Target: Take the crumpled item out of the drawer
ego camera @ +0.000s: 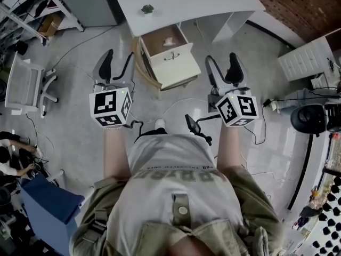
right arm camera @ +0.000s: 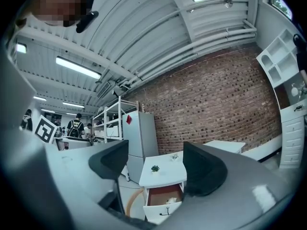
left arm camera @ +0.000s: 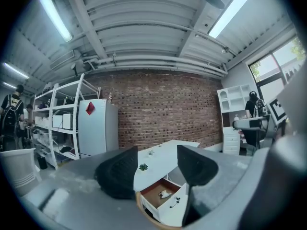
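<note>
A white drawer (ego camera: 175,63) stands pulled out from under a white desk (ego camera: 186,1). Inside it lies a pale crumpled item (ego camera: 169,41), also seen small in the left gripper view as the crumpled item (left arm camera: 165,194) and in the right gripper view as the crumpled item (right arm camera: 170,201). My left gripper (ego camera: 118,64) is held up left of the drawer, open and empty. My right gripper (ego camera: 224,68) is held up right of the drawer, open and empty too. Both are well short of the drawer.
A round wooden hoop (ego camera: 143,71) leans by the drawer's left side. Small plants (ego camera: 147,8) stand on the desk. A white chair (ego camera: 24,84) is at the left, cables lie on the floor, and a white cabinet (ego camera: 306,60) stands at the right.
</note>
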The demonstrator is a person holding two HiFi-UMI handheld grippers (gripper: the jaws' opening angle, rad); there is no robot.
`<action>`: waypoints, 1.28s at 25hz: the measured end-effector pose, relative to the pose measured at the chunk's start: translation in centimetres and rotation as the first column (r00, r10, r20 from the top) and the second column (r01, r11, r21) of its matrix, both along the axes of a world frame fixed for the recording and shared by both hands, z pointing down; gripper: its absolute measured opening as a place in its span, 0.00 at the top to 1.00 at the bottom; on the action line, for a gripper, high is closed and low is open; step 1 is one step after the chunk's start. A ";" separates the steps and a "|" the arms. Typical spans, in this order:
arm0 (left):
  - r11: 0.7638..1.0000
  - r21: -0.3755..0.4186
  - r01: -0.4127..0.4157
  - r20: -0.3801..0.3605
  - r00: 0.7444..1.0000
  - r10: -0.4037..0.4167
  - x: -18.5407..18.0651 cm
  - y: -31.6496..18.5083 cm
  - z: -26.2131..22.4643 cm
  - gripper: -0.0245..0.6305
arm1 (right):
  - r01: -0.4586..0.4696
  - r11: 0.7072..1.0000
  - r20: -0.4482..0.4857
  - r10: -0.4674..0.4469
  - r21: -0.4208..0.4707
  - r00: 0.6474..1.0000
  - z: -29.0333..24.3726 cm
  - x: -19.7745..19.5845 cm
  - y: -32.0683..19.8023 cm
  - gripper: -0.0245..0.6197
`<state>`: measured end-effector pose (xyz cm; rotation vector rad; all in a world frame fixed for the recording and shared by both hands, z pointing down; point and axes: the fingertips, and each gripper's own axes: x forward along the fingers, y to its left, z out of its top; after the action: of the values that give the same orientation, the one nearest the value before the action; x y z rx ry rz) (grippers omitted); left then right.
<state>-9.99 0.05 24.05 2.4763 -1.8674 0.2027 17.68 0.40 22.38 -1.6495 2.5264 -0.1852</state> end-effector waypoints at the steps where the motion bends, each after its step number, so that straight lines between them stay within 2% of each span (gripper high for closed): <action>1: 1.000 0.000 -0.007 0.001 1.000 0.007 -0.2 -0.8 0.0 0.55 | -0.007 1.000 0.004 0.007 -0.002 1.000 0.0 -0.2 -0.8 0.43; 8: 0.999 -0.014 -0.051 -0.005 0.999 0.051 -1.4 -4.4 1.0 0.55 | -0.066 0.998 0.023 0.066 -0.016 0.998 1.0 -0.7 -4.3 0.43; 15: 0.995 -0.076 -0.067 -0.025 0.998 0.065 -1.1 -6.7 4.3 0.55 | -0.087 0.995 0.018 0.088 -0.054 0.996 2.8 -0.4 -7.1 0.43; 25: 0.990 -0.134 0.036 -0.031 0.999 -0.040 -2.5 -11.8 7.0 0.55 | -0.010 0.991 -0.011 0.008 -0.131 1.000 6.3 -0.7 -14.4 0.43; 32: 0.978 -0.183 0.098 -0.050 0.993 -0.109 -2.5 -15.5 9.3 0.55 | 0.050 0.977 -0.026 -0.056 -0.207 0.998 9.6 -0.9 -20.6 0.43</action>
<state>-12.48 -15.42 33.39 2.2360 -1.8582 0.2772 16.81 -20.23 31.94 -1.6672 2.6552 -0.4439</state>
